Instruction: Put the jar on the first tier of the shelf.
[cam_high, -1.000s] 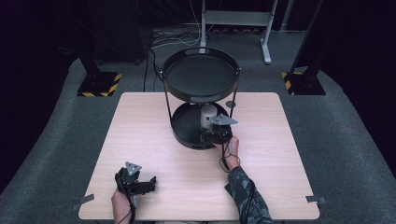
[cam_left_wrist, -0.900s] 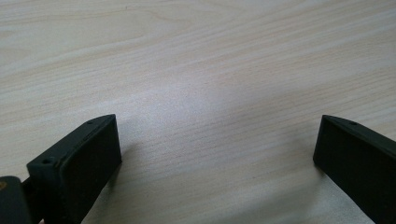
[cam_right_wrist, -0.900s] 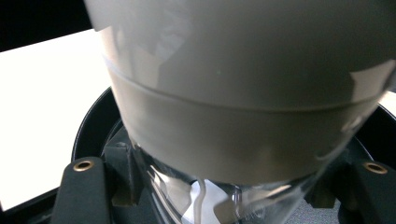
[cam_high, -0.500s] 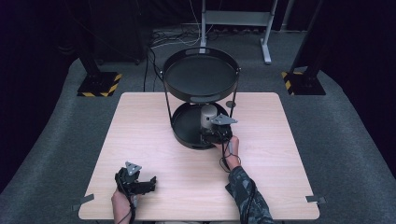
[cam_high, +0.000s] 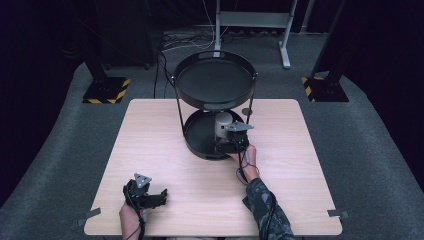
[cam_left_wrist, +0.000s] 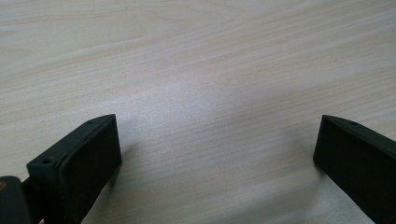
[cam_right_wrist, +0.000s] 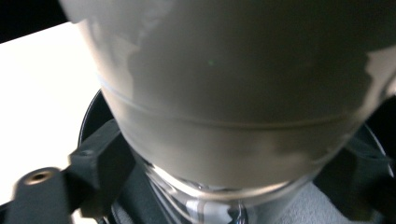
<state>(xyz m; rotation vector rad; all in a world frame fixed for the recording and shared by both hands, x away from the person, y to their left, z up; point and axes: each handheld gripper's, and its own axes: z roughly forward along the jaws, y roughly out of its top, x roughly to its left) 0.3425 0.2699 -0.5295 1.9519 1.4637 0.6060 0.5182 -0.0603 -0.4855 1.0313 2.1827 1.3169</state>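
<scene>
Cup (cam_high: 223, 125): it stands upright on the lower tray (cam_high: 192, 142) of the two-level black stand, toward that tray's right and near side, and I read it as just set down there. My right tool (cam_high: 224, 139) reaches in over the near rim of the lower tray. Its jaws have just been opening, with the cup between them. In the right gripper view the pale cup (cam_right_wrist: 233, 93) towers close ahead. Its clear glassy foot sits low between the two black jaws, which stand off at either side, so I judge the grip released and not pinching. The low, level approach makes sense to me: the upper tray (cam_high: 215, 82) hangs straight above the lower one, so the cup can only go in from the side, under that roof.

My left tool (cam_high: 157, 196) rests well away from the stand, at the near left of the desk (cam_high: 310, 175). Its jaws are spread wide over bare wood (cam_left_wrist: 217, 154) with nothing between them; I take it as parked out of the way.

The stand's thin upright rods and the upper tray's rim are what I would mind when backing out, since the right tool's body sits close under that rim. A small dark round thing (cam_high: 246, 111) lies on the desk just behind the stand to the right; I cannot tell what it is.
</scene>
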